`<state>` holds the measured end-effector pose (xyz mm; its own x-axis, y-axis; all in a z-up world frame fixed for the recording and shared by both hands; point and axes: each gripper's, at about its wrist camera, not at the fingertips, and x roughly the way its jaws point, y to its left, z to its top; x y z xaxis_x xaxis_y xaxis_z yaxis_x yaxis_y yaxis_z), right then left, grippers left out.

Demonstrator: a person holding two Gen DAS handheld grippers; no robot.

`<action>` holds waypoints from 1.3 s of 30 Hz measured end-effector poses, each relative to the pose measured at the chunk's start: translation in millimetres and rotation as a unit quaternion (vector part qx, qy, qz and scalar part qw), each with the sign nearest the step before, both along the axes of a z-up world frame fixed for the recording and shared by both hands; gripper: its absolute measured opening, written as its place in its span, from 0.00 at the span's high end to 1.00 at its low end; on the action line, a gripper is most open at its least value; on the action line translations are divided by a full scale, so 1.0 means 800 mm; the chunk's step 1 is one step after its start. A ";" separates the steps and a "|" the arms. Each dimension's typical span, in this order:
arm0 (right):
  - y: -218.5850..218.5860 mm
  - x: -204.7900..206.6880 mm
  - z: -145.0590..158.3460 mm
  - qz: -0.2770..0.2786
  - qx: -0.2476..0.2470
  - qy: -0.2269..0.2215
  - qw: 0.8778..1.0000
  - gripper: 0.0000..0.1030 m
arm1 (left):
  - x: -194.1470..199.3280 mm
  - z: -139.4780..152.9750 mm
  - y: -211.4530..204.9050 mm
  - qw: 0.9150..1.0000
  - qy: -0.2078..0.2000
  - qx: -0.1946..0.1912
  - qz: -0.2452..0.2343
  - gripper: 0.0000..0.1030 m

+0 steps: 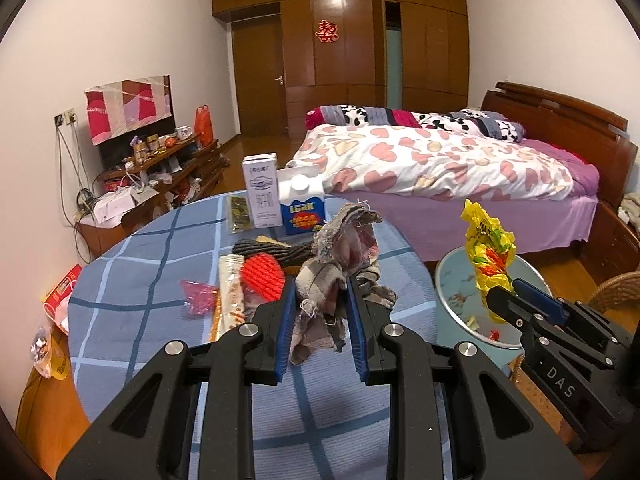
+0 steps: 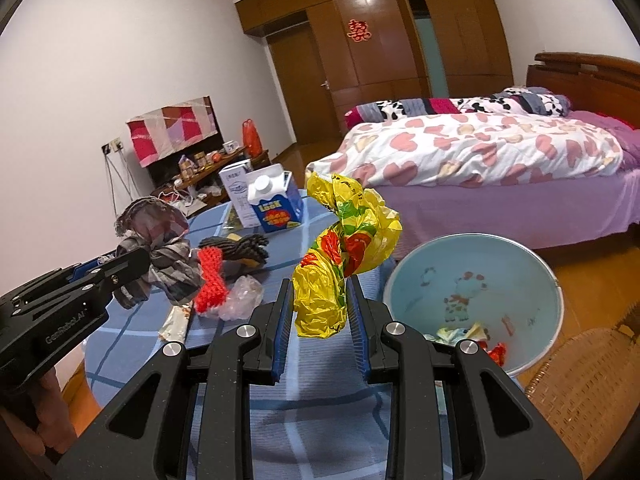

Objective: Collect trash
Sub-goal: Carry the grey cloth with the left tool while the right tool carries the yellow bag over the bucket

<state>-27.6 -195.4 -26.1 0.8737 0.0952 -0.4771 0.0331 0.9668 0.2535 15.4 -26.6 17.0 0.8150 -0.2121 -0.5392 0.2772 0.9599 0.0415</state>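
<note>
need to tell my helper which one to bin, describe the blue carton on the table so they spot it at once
Start at the round table with the blue checked cloth, then look to its far edge, toward the bed. Two cartons stand upright there side by side; the blue carton is the shorter, with a white screw cap, unlike the taller white carton.

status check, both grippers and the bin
Left gripper shut on grey rag. Right gripper shut on yellow wrapper. Bin beside table, path clear.
</note>
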 end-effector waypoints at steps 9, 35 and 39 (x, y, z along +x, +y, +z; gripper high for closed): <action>-0.027 -0.009 -0.001 -0.027 0.003 -0.001 1.000 0.73 | 0.002 0.003 -0.025 1.000 -0.001 0.000 -0.018 0.76; -0.117 -0.006 -0.019 -0.136 0.003 0.013 0.991 0.73 | 0.023 0.003 -0.116 0.997 0.004 -0.005 -0.078 0.76; -0.132 -0.004 -0.028 -0.152 0.004 0.027 0.988 0.73 | 0.027 -0.010 -0.137 0.995 0.015 -0.003 -0.096 0.76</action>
